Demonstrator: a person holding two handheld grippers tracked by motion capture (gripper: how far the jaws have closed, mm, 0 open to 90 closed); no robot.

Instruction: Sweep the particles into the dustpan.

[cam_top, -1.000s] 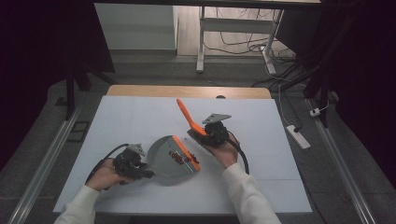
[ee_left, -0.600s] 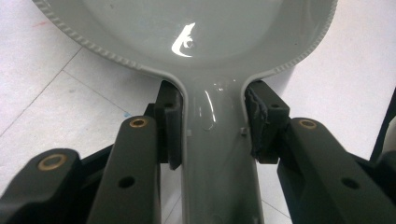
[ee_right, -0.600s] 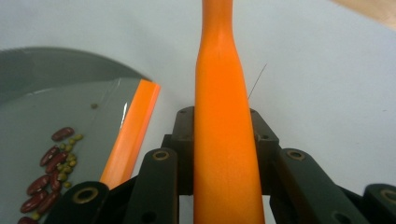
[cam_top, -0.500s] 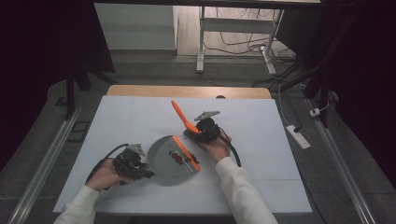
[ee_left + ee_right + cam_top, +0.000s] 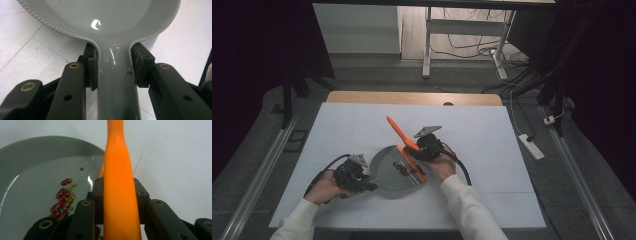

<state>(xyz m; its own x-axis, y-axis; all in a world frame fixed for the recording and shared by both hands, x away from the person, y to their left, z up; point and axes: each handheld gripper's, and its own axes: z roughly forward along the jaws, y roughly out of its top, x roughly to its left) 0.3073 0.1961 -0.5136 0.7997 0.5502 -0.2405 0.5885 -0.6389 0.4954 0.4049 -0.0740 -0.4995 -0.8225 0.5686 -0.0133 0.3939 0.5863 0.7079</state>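
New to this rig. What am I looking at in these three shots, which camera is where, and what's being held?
No robot here: a person holds a two-jaw gripper in each hand. The high view looks down on a white table from the person's side. The other two cameras ride on the grippers and look along their black jaws. The left gripper is shut on the handle of a grey dustpan lying flat on the table. The right gripper is shut on the handle of an orange brush, angled over the pan. Inside the pan lie red beans and smaller green ones.
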